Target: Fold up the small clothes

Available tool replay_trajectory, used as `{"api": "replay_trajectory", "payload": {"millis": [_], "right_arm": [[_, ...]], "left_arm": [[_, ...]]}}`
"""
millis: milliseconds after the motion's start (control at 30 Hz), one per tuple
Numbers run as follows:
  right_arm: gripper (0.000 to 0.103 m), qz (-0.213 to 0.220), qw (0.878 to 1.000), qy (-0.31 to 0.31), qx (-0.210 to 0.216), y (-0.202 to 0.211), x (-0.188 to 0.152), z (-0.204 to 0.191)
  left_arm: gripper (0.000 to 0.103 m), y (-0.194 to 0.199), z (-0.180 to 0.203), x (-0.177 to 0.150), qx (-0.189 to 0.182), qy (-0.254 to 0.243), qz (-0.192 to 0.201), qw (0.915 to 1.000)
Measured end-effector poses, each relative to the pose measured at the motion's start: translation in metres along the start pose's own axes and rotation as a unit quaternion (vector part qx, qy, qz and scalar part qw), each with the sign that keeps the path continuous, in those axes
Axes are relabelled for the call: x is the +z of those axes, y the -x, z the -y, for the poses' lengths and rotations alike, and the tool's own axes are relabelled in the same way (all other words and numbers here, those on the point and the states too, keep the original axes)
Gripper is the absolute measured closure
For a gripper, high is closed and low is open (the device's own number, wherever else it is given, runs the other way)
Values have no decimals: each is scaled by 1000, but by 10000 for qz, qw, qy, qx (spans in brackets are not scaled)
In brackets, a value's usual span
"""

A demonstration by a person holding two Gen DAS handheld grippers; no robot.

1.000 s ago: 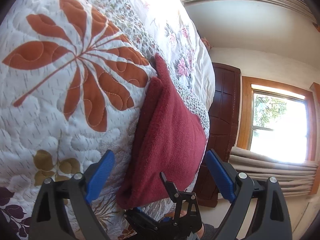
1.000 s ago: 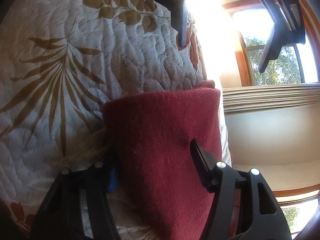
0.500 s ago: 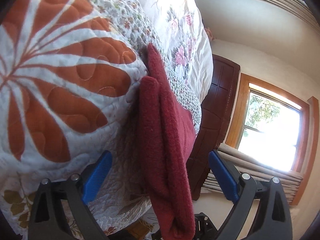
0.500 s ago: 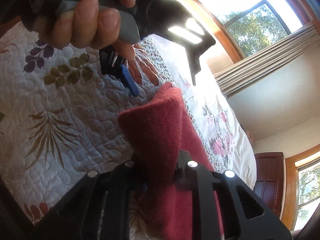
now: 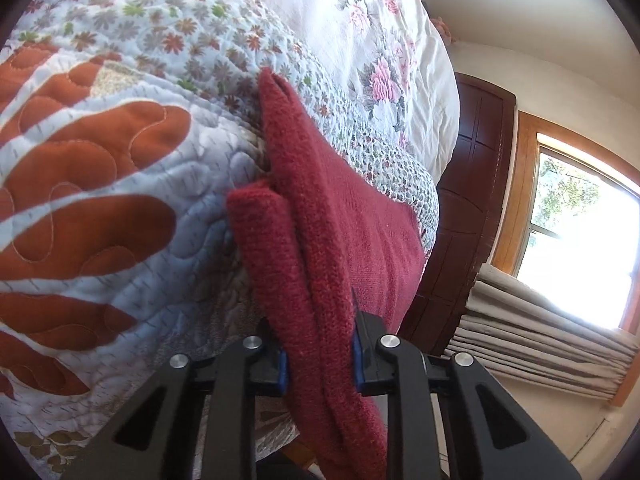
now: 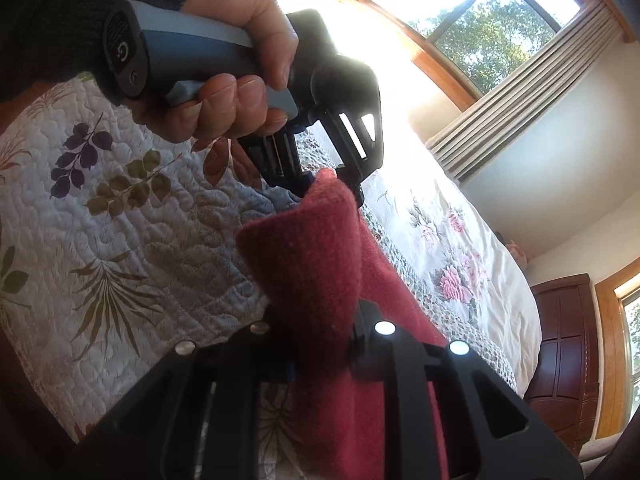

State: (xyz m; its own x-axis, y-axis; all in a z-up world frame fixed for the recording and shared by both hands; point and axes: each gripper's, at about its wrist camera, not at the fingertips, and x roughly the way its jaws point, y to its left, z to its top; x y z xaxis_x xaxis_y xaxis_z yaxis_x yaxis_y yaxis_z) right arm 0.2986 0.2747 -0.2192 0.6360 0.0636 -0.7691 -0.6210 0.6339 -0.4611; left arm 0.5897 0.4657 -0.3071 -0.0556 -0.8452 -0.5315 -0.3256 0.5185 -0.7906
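The dark red fleece garment (image 5: 328, 216) lies on a quilted bedspread (image 5: 120, 208), and we cannot tell what kind of clothing it is, as only folded layers show. In the left wrist view we see our left gripper (image 5: 320, 356) clamped on a thick bunch of it, blue pads (image 5: 283, 372) pressed against both sides, while the rest of the cloth runs away from us along the quilt's edge to a pointed far end. Only this view shows the stacked layers from the side, and the dark wooden cabinet (image 5: 472, 208) and sunlit window (image 5: 576, 240) to the right. In the right wrist view we see what the first cannot: a hand (image 6: 224, 92) in a dark sleeve (image 6: 80, 8) holding the left gripper's grey-blue handle (image 6: 176, 56), that gripper (image 6: 328, 184) biting the far raised corner of the cloth. Our right gripper (image 6: 320, 344) is closed on the near part of the same raised fold, which stands up between the two. Its fingertips are buried in the fleece and its pads barely show. Strong backlight from the window (image 6: 472, 4) washes out the far quilt and the pale floral sheet (image 6: 460, 248), and the garment's lower part is cut off behind the gripper body.
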Motion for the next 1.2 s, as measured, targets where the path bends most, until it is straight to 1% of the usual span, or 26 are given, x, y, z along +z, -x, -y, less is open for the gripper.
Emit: {"api": "replay_trajectory", "payload": {"millis": [133,333,567,967,1200], "right_arm": [[86,86,9997,-205,49,10,4,11],[86,211,9984,-524,19,21,2,27],[86,296,9965,-777,-73,36,-4,43],[86,444,9912,-1229,-211,58,-10,70],[86,554,9853,-1589,-299,71,-18,89]], "left_arm": [[82,9,23,-4,15,-201,97,9997],[82,13,63,-10,188,-487,147,9985],[82,9,107,-16,387,-774,162,9961],[83,4,161,-28,680,-1133,206,9910],[83,-5,196,-35,937,-1362,211,9860]]}}
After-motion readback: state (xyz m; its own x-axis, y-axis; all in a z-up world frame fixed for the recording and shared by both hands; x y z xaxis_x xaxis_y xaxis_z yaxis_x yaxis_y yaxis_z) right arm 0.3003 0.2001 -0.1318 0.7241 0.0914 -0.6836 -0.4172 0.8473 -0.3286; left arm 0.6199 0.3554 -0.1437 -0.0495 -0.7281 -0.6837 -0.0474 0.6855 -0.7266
